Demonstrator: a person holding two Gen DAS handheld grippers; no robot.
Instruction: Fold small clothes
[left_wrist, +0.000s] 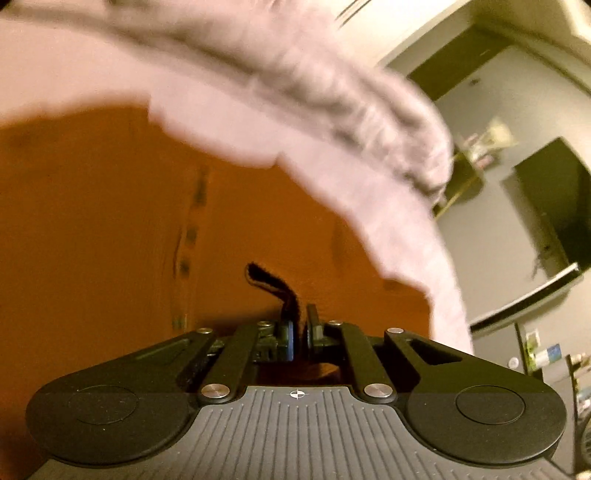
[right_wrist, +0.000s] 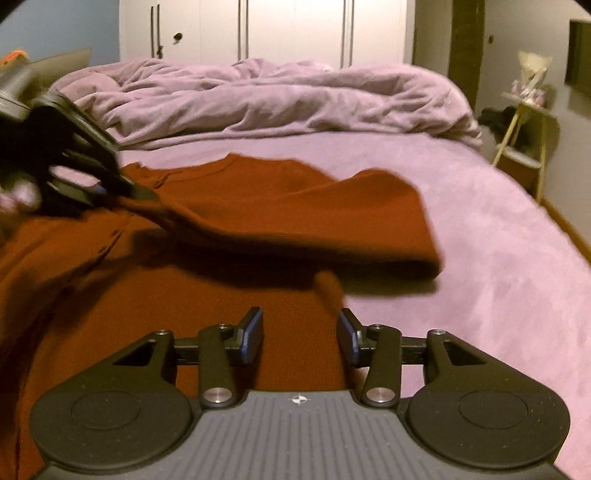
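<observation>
A rust-orange buttoned garment (right_wrist: 155, 288) lies spread on the lilac bedspread (right_wrist: 498, 258). It also fills the left wrist view (left_wrist: 110, 221). My left gripper (left_wrist: 300, 332) is shut on a fold of the garment; a dark strip of its edge (left_wrist: 273, 284) sticks up from the jaws. In the right wrist view the left gripper (right_wrist: 140, 192) holds the sleeve (right_wrist: 351, 214) lifted and stretched across the garment's body. My right gripper (right_wrist: 300, 338) is open and empty, low over the garment's right edge.
A rumpled lilac duvet (right_wrist: 277, 96) lies at the head of the bed. White wardrobe doors (right_wrist: 258, 29) stand behind it. A small side table (right_wrist: 528, 118) with items stands to the right of the bed. A dark screen (left_wrist: 554, 206) hangs on the wall.
</observation>
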